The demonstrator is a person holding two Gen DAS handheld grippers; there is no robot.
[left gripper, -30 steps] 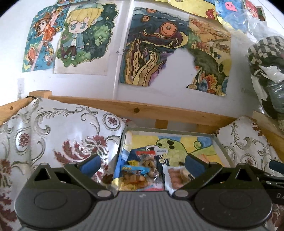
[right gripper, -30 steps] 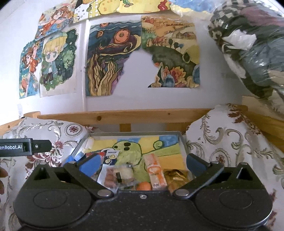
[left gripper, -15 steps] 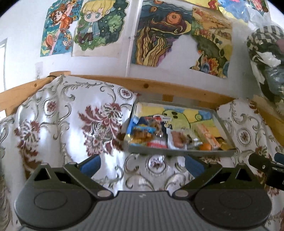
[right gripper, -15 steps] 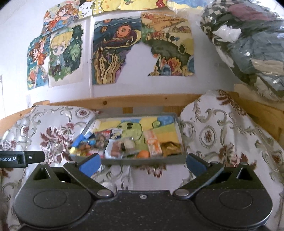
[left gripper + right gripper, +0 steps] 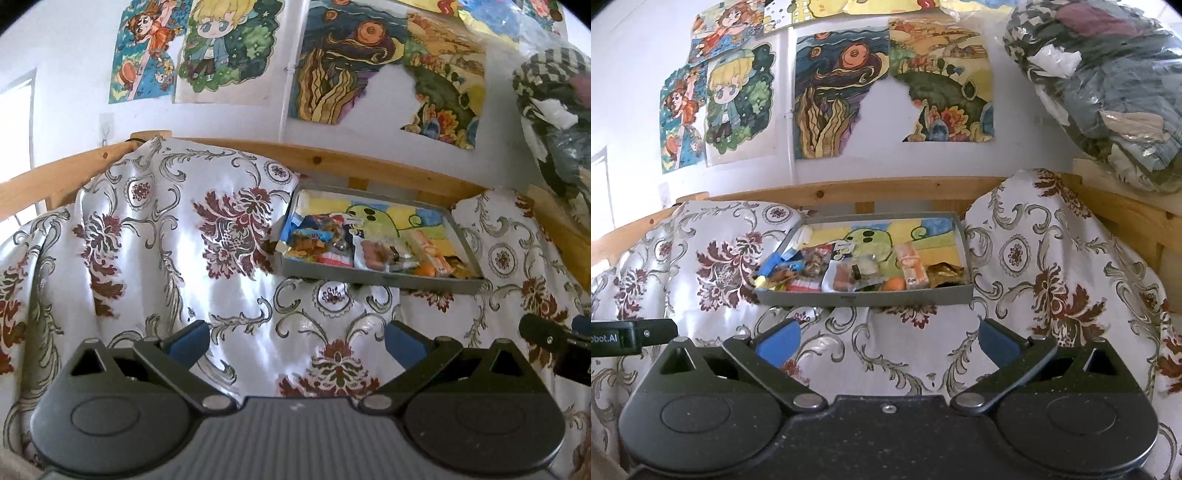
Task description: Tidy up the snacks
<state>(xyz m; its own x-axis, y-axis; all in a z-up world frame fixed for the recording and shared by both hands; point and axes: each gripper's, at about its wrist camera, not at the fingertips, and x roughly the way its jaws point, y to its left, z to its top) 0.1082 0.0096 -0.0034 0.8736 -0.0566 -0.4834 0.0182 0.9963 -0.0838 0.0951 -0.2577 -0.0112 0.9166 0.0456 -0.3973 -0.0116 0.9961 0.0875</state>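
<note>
Snacks look gathered; your work seems nearly done.
Both the left gripper and right gripper have fingers apart, empty; the snacks sit in the tray, well beyond the fingertips.

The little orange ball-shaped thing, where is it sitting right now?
In the right wrist view, the orange ball lies at the grey tray's near edge, beside the pink-and-white packet.

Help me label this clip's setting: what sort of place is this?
Most likely a home bedroom or child's room: hand-coloured drawings taped to the wall, a pine rail behind a floral cloth, and a bag of clothes.
</note>
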